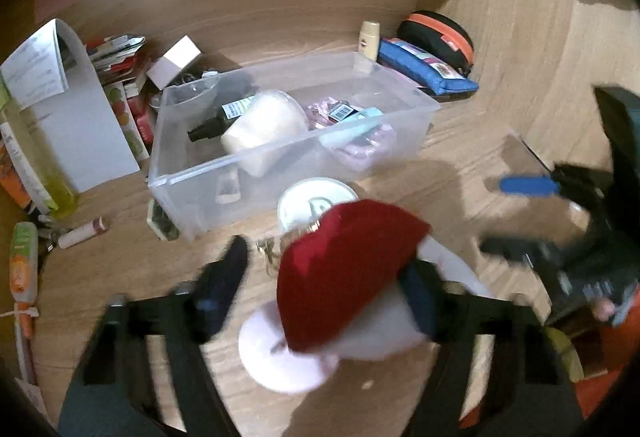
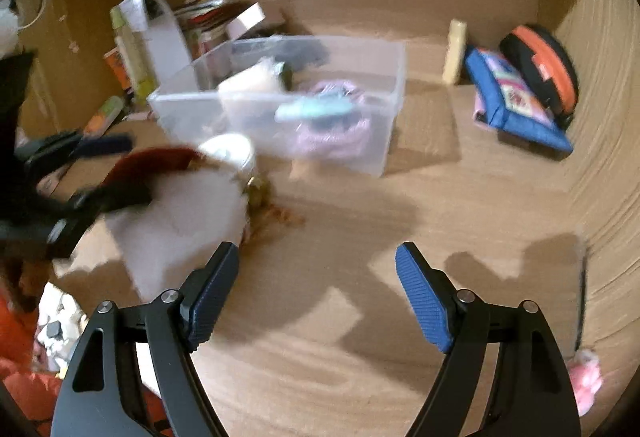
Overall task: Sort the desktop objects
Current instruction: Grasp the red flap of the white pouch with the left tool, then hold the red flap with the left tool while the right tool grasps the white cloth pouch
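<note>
The red and white plush object (image 1: pixel 344 277) sat between the fingers of the left tongs (image 1: pixel 332 281), lifted just in front of the clear plastic bin (image 1: pixel 192 173) on the wooden counter (image 1: pixel 440 173). Motion blur softened the view, but one finger (image 1: pixel 224 277) stood off to the object's left side with a gap, while the other pressed into its right side, so I cannot tell whether the grip was firm. From the right wrist view the same plush object (image 2: pixel 168 197) showed at the left, with the left tongs (image 2: pixel 108 173) on either side of it. A round white lid (image 1: pixel 316 197) lay on the counter just beyond it, touching the bin's front wall or nearly so.

The right tongs (image 2: pixel 320 277) were spread wide with nothing between their blue pads (image 2: pixel 424 301), hovering above bare counter (image 2: pixel 360 197).

Inside the bin lay a dark bottle (image 1: pixel 216 119), a cream-coloured jar (image 1: pixel 264 129) on its side, a pale blue item (image 1: pixel 360 121) and pinkish-purple packets (image 1: pixel 360 145). Behind the bin, near the back wall, stood a small pale bottle (image 1: pixel 369 39), a blue pouch (image 1: pixel 428 71) and a black case with an orange band (image 1: pixel 440 35). To the left were a white folder (image 1: pixel 80 117), a stack of papers (image 1: pixel 116 53) and a small tube (image 1: pixel 82 234) lying on the counter.
</note>
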A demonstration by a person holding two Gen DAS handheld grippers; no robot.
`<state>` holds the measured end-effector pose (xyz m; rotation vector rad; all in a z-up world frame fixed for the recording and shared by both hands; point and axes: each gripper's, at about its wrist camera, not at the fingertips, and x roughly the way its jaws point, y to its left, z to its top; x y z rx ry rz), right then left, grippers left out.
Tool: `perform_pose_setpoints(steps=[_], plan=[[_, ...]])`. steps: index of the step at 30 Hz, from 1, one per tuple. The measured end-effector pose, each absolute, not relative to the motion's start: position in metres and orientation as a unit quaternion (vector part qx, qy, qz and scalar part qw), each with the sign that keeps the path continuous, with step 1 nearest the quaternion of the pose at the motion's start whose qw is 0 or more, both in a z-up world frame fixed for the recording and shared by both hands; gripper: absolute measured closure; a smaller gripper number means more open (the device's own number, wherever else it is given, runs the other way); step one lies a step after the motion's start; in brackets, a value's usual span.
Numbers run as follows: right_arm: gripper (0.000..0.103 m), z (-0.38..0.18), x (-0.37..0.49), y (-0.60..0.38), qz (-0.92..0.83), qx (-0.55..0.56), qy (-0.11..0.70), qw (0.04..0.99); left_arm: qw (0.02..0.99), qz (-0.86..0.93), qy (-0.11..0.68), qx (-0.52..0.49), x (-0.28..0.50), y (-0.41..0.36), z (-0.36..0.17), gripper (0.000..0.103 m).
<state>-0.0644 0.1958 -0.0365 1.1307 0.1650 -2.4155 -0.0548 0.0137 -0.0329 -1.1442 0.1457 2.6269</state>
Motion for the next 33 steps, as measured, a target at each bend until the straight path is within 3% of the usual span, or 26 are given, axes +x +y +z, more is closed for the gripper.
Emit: perform_pose_setpoints(steps=[1, 3, 5, 9, 26, 30, 33], plan=[[0.025, -0.039, -0.061, 0.195, -0.877, 0.413, 0.06, 0.239, 0.136, 0.905, 0.047, -0.4, -0.059, 0.014, -0.034, 0.054], [0.024, -0.043, -0.052, 0.192, -0.871, 0.416, 0.063, 0.252, 0.138, 0.903, 0.031, -0.406, -0.065, 0.011, -0.036, 0.075], [0.024, -0.044, -0.047, 0.187, -0.868, 0.416, 0.063, 0.262, 0.129, 0.905, 0.023, -0.406, -0.067, 0.008, -0.036, 0.087], [0.019, -0.045, -0.042, 0.174, -0.861, 0.416, 0.064, 0.286, 0.116, 0.911, 0.0, -0.396, -0.067, -0.006, -0.029, 0.096], [0.018, -0.028, -0.025, 0.129, -0.827, 0.406, 0.086, 0.38, 0.056, 0.942, -0.059, -0.327, -0.03, -0.084, 0.011, 0.097], [0.006, -0.025, -0.023, 0.122, -0.835, 0.394, 0.095, 0.373, 0.06, 0.937, -0.056, -0.341, -0.028, -0.087, 0.001, 0.097], [0.005, -0.032, -0.023, 0.108, -0.835, 0.396, 0.118, 0.365, 0.075, 0.927, -0.07, -0.36, -0.028, -0.092, -0.011, 0.097]])
